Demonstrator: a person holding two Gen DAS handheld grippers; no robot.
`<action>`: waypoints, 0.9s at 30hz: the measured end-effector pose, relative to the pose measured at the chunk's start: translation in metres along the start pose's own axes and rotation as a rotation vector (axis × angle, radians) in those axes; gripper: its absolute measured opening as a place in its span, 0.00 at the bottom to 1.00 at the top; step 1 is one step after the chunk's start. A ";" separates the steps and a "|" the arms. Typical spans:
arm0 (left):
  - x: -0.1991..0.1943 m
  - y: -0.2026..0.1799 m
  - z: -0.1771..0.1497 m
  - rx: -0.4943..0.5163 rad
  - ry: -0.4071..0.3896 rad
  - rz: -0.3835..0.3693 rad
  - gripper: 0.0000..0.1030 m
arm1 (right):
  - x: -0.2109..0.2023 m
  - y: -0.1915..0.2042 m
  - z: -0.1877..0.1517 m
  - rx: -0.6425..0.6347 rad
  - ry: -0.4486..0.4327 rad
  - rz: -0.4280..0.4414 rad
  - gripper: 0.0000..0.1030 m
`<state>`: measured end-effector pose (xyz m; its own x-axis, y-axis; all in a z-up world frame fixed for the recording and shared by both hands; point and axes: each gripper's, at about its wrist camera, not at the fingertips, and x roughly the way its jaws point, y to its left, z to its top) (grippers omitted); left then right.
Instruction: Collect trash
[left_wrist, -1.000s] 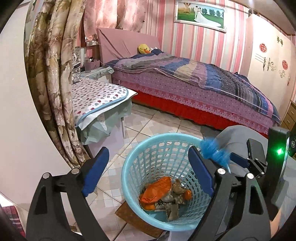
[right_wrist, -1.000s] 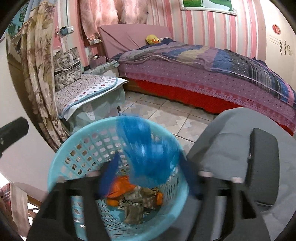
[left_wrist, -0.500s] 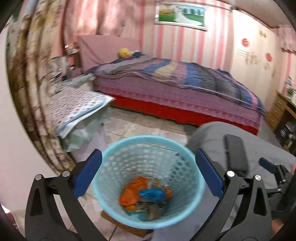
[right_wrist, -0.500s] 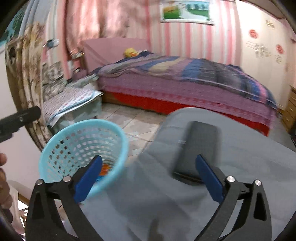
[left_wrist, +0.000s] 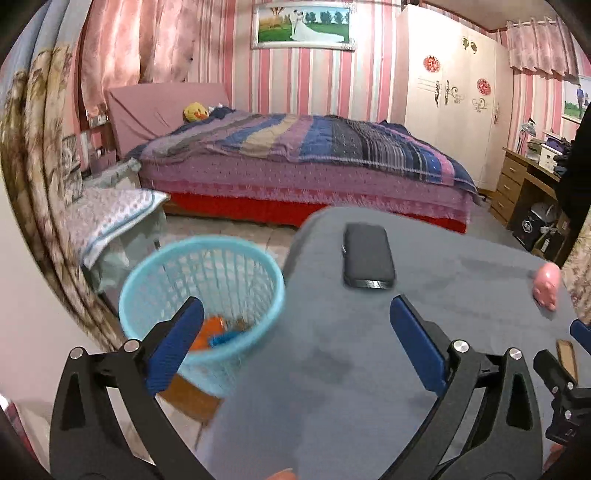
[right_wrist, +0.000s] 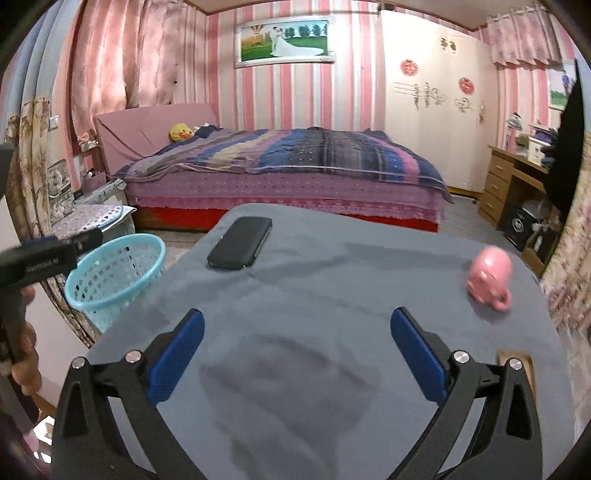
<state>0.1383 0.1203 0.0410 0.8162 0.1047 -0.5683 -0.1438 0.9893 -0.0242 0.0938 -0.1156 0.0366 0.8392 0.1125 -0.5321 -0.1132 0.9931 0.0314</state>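
While both my grippers, left (left_wrist: 295, 332) and right (right_wrist: 297, 334), are hovering with jaws apart (nothing held), the trash (left_wrist: 218, 332) is lying inside the blue basket (left_wrist: 155, 269) beside the grey-clothed table (right_wrist: 332, 280).

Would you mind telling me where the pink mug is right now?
The pink mug lies near the table's far right edge in the right wrist view, well right of the black phone.

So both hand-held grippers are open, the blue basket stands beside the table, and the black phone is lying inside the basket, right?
Not quite: the black phone lies on the grey table, not inside the blue basket, as the right wrist view shows. Both hand-held grippers are open.
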 end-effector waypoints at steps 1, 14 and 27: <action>-0.005 -0.002 -0.006 0.004 0.005 0.005 0.95 | -0.007 -0.002 -0.006 0.004 0.007 0.004 0.96; -0.073 -0.019 -0.088 0.056 0.011 0.073 0.95 | -0.052 0.007 -0.055 0.003 -0.044 0.043 0.96; -0.077 -0.036 -0.094 0.130 -0.032 0.086 0.95 | -0.056 0.012 -0.061 0.009 -0.078 0.039 0.96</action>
<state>0.0281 0.0674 0.0081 0.8216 0.1910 -0.5372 -0.1419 0.9811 0.1317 0.0130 -0.1119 0.0148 0.8734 0.1531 -0.4624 -0.1420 0.9881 0.0588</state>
